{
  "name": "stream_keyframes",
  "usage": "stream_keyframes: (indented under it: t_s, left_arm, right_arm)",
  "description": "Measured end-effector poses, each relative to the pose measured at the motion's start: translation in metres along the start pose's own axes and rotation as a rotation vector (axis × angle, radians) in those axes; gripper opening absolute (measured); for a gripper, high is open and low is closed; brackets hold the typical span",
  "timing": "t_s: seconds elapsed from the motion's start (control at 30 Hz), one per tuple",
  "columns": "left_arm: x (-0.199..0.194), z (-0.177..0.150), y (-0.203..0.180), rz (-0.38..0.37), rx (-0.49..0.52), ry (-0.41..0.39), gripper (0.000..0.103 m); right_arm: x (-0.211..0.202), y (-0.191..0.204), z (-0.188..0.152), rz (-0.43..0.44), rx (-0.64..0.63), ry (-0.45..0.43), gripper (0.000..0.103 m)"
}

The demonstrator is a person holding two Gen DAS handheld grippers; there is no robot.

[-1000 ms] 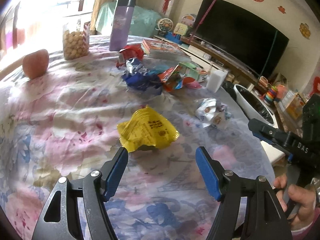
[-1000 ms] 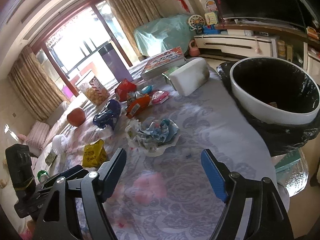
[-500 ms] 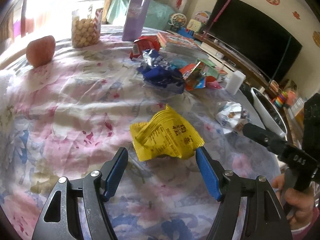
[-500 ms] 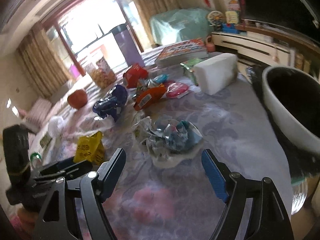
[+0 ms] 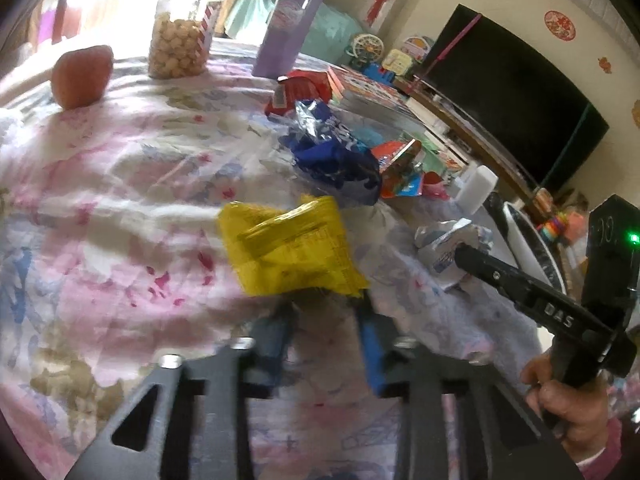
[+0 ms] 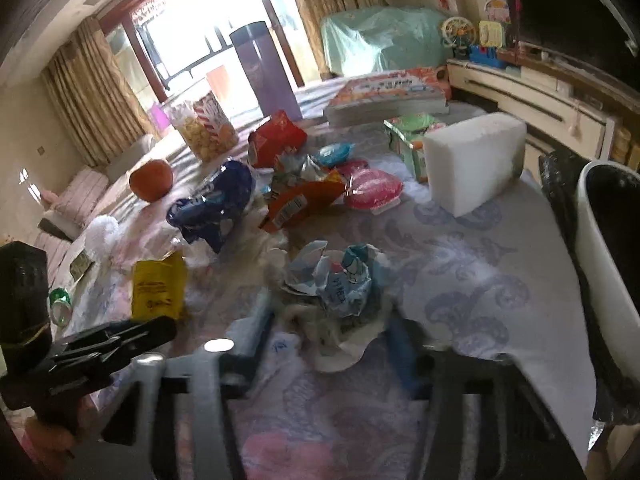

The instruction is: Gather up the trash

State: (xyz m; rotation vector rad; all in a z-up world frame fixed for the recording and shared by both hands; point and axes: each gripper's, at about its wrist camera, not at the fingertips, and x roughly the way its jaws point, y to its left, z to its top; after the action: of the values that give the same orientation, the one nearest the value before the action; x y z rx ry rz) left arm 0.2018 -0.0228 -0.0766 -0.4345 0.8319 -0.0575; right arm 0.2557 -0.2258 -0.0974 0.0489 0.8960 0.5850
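- Left wrist view: a yellow snack bag (image 5: 288, 246) is seen lying on the flowery tablecloth (image 5: 100, 208), its near edge between the blue fingers of the left gripper (image 5: 326, 344).
- The left jaws are closing on the bag; it cannot be told if the pads press it yet.
- Right wrist view: a crumpled white and blue wrapper (image 6: 340, 280) is seen between the fingers of the right gripper (image 6: 328, 356), whose jaws are closing too.
- A blue bag (image 5: 336, 156) lies just behind the yellow one.
- A white bin (image 6: 600, 272) with a black liner is seen at the table's right edge.
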Motion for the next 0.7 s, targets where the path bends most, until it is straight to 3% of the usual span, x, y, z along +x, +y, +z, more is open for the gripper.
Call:
stream_keyframes:
  t_s: [0.03, 0.13, 0.37, 0.5, 0.57, 0.63, 0.7]
  left_arm:
    - [0.000, -0.001, 0.001, -0.006, -0.001, 0.005, 0.010]
    - [0.000, -0.003, 0.002, -0.030, 0.012, 0.019, 0.002]
    - [-0.018, -0.007, -0.010, -0.047, 0.100, -0.018, 0.000]
    - [-0.023, -0.008, -0.004, -0.033, 0.072, -0.024, 0.002]
    - [-0.025, -0.007, 0.002, -0.017, 0.040, -0.024, 0.013]
    - [-0.031, -0.005, 0.007, 0.032, 0.006, -0.046, 0.049]
    - [-0.036, -0.001, 0.012, 0.073, -0.028, -0.079, 0.065]
  right_arm:
    - [-0.002, 0.001, 0.000, -0.008, 0.002, -0.005, 0.026]
    - [-0.010, 0.000, -0.002, 0.007, 0.039, -0.016, 0.021]
    - [-0.045, -0.003, -0.017, 0.004, 0.099, -0.072, 0.020]
    - [-0.062, -0.005, -0.025, -0.012, 0.111, -0.087, 0.020]
    - [-0.072, -0.005, -0.027, -0.017, 0.112, -0.098, 0.020]
    - [-0.080, -0.005, -0.029, -0.014, 0.111, -0.109, 0.020]
    - [-0.087, -0.006, -0.032, -0.008, 0.108, -0.118, 0.020]
